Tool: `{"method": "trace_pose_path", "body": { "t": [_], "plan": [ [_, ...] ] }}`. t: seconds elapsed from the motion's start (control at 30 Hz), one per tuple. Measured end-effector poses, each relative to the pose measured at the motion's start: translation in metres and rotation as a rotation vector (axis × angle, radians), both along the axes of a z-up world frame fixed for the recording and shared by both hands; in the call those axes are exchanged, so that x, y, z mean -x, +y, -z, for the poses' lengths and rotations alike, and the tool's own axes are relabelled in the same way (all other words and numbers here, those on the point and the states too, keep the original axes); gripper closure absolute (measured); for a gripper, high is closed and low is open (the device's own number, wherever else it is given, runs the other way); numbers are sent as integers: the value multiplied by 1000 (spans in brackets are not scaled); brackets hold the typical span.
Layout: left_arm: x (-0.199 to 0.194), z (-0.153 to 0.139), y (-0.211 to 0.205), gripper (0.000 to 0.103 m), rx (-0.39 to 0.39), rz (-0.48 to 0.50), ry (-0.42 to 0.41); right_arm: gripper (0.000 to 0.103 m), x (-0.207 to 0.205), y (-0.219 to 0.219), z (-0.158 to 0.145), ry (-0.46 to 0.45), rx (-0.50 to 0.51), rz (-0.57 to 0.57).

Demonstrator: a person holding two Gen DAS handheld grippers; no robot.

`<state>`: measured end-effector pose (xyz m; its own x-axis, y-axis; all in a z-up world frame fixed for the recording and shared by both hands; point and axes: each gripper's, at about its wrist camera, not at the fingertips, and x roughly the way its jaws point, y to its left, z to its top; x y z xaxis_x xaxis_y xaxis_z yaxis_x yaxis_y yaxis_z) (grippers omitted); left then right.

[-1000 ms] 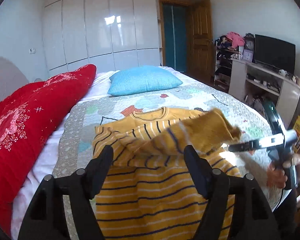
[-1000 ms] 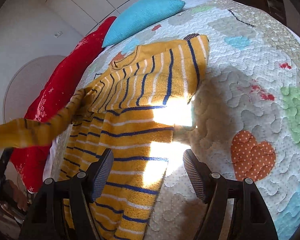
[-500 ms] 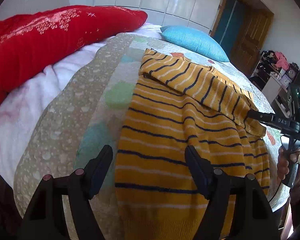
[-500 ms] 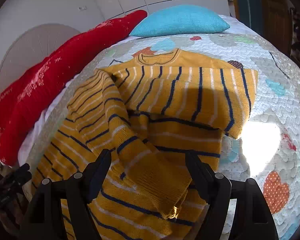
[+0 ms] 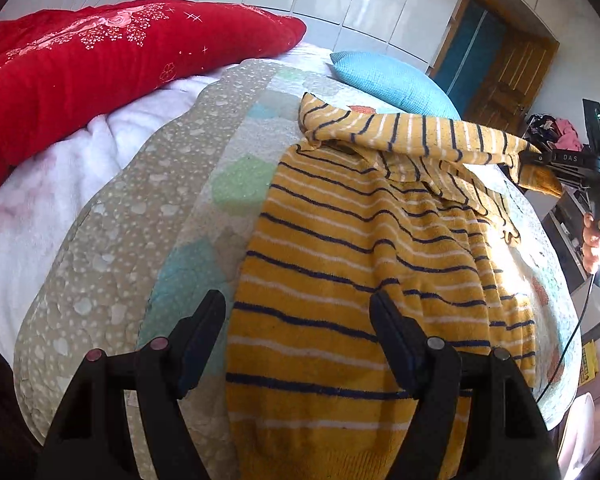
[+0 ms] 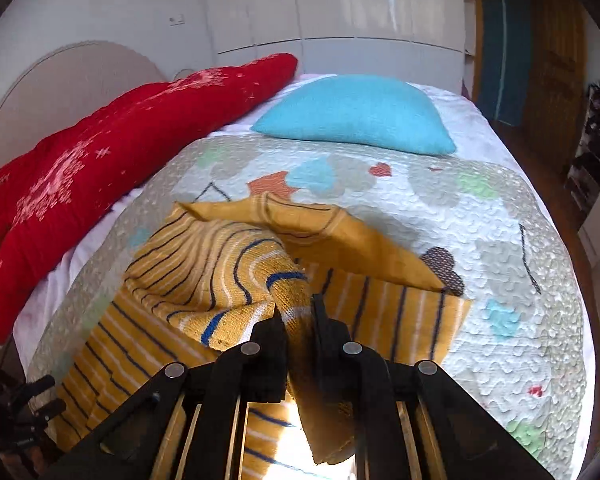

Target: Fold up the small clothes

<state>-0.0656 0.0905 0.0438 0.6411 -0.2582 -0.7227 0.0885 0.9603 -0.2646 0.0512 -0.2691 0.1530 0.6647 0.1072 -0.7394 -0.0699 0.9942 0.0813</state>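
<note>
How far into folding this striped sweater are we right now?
Early to midway. Done: the yellow striped sweater lies flat on the quilt, and one sleeve looks folded across the chest in the right wrist view. In hand: the right gripper is shut on the other sleeve, lifted across the body. The left gripper is open above the hem. Left: lay that sleeve down, then fold the body.

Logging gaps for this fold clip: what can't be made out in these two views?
- Left wrist view: the sweater hem is cut off by the bottom edge and the left gripper.
- Right wrist view: the sleeve cuff disappears between the fingers of the right gripper; the sweater's lower body is covered by the gripper frame.
- Left wrist view: shelf clutter by the door is too small to identify.
</note>
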Motion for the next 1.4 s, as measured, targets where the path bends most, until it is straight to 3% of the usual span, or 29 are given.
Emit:
{"method": "trace_pose_path", "body": {
  "t": [0.07,0.1,0.13,0.17,0.27,0.33,0.47,0.57,0.63,0.7,0.83,0.87,0.9,1.0,1.13,1.23,1.33,1.4],
  "plan": [
    [-3,2,-1,29,3,0,8,89,-13,-29,20,67,-26,70],
    [-5,4,-1,29,3,-1,15,82,-20,-42,37,117,-26,103],
    [-7,5,-2,29,2,-3,23,68,-24,-53,55,171,-21,141],
    [-8,5,-2,29,-1,-3,27,62,-24,-63,70,206,-18,181],
    [-10,3,-1,29,-16,5,25,45,-3,-87,84,179,-143,213],
    [-15,0,0,28,-27,5,21,29,16,-101,81,129,-205,243],
    [-50,-11,-6,20,-52,34,-4,27,48,-119,84,107,-237,270],
    [-103,-14,-16,20,-87,38,-4,27,67,-122,90,114,-245,273],
    [-144,-14,-23,20,-69,50,3,27,76,-123,95,118,-263,276],
    [-186,-9,-35,20,-52,74,34,27,83,-121,101,127,-279,279],
    [-251,14,-66,20,-92,125,134,27,91,-116,110,130,-263,280],
    [-262,20,-72,26,-83,139,167,27,92,-114,109,126,-250,278],
    [-270,25,-76,50,-52,153,195,27,92,-112,109,124,-237,275],
    [-279,22,-77,87,-19,153,204,25,90,-110,109,126,-218,270],
    [-288,13,-46,93,-45,60,177,25,86,-112,110,119,-236,275],
    [-291,19,-24,94,-71,-9,194,22,82,-114,113,111,-267,284],
    [-281,17,-15,85,-58,4,186,21,80,-110,112,102,-293,286],
    [-264,8,-10,70,-73,-11,168,21,82,-104,111,103,-303,268]
  ]
}}
